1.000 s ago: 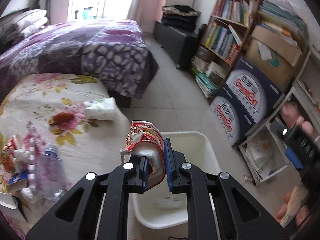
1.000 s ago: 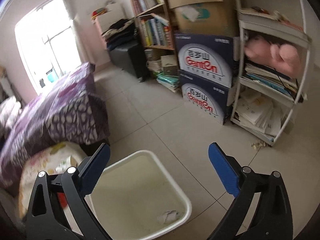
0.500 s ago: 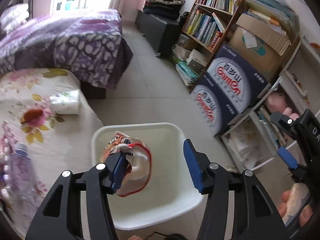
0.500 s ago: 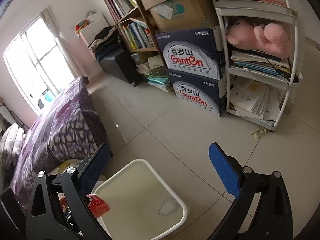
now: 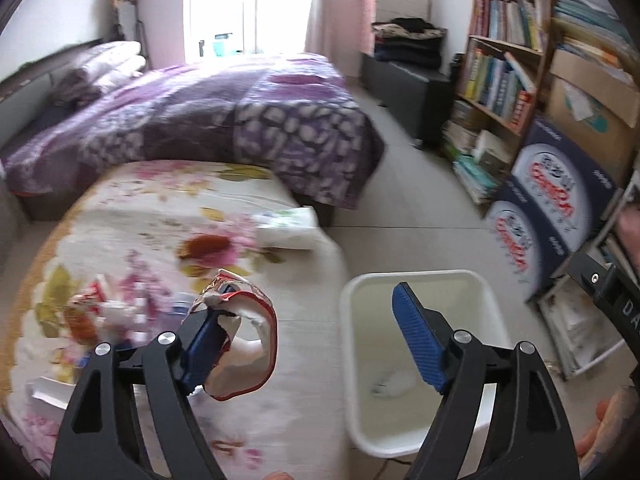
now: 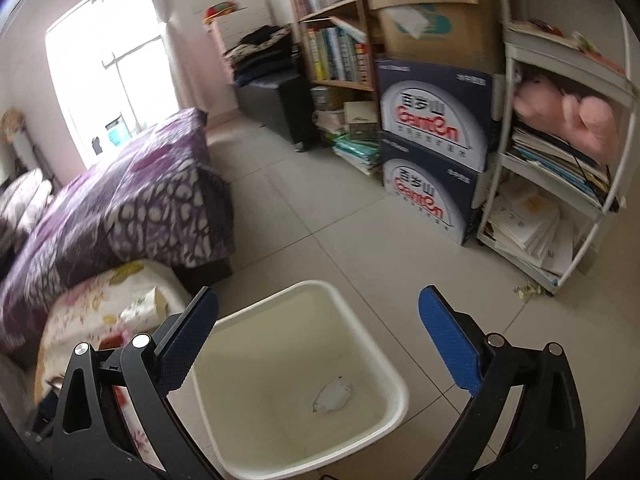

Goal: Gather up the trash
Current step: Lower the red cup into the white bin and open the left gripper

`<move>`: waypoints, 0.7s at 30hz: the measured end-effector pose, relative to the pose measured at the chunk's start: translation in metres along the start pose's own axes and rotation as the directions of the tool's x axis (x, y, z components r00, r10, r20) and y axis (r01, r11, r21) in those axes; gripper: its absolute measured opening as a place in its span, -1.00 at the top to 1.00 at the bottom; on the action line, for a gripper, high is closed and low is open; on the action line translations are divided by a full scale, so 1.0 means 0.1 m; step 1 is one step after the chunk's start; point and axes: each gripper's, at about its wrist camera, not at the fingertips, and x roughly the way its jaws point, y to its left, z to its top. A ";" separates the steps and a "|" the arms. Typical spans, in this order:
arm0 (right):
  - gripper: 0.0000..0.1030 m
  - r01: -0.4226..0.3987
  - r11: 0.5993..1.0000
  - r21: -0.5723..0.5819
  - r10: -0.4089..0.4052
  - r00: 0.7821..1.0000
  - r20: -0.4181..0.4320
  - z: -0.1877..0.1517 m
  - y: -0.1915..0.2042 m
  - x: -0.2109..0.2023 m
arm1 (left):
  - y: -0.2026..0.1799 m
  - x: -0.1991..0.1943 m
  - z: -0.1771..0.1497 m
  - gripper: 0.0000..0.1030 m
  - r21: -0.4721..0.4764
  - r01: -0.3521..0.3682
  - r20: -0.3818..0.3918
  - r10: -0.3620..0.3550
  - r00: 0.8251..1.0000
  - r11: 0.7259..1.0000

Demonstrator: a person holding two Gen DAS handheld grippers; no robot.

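My left gripper (image 5: 308, 338) stands wide open, yet the crumpled red-and-white snack wrapper (image 5: 244, 350) clings to its left blue pad, at about 9 o'clock from the white rectangular plastic bin (image 5: 424, 280) and over the floral-covered table (image 5: 160, 216) rather than the bin. A small scrap of pale paper (image 6: 334, 396) lies on the bin's bottom. More blurred litter (image 5: 104, 308) sits on the table at 10 o'clock from the wrapper, and a white tissue pack (image 5: 290, 226) lies near the table's far edge. My right gripper (image 6: 318, 338) hangs above the bin, its jaws spread wide and holding nothing. The purple patterned bed (image 6: 120, 208) lies at 11 o'clock from the bin.
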 end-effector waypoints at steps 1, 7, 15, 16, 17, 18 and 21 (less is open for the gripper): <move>-0.86 -0.006 1.000 -0.019 0.006 1.000 0.000 -0.03 0.07 0.00 | 0.07 0.00 0.00 -0.52 -0.002 -0.016 -0.001 0.016 1.000 1.000; -0.86 -0.049 0.995 -0.084 0.046 0.998 -0.040 -0.19 0.41 0.03 | 0.50 -0.01 -0.04 -0.59 -0.029 -0.097 -0.025 0.096 0.995 0.995; -0.86 -0.075 0.992 -0.099 0.070 0.996 -0.055 -0.26 0.59 0.00 | 0.80 -0.11 -0.02 -0.59 -0.066 -0.112 -0.020 0.111 0.994 0.992; -0.86 -0.073 0.993 -0.093 0.068 0.996 -0.053 -0.26 0.58 0.00 | 0.80 -0.11 -0.01 -0.59 -0.070 -0.106 -0.019 0.105 0.994 0.992; -0.86 -0.069 0.994 -0.086 0.065 0.997 -0.051 -0.25 0.55 0.00 | 0.77 -0.12 0.01 -0.59 -0.075 -0.093 -0.017 0.092 0.996 0.993; -0.86 -0.063 0.995 -0.071 0.060 0.997 -0.051 -0.22 0.48 0.00 | 0.72 -0.13 0.02 -0.59 -0.076 -0.082 -0.015 0.081 0.997 0.994; -0.86 -0.051 0.998 -0.028 0.050 0.997 -0.054 -0.16 0.32 0.01 | 0.58 -0.12 0.07 -0.59 -0.072 -0.022 -0.019 0.021 1.000 0.997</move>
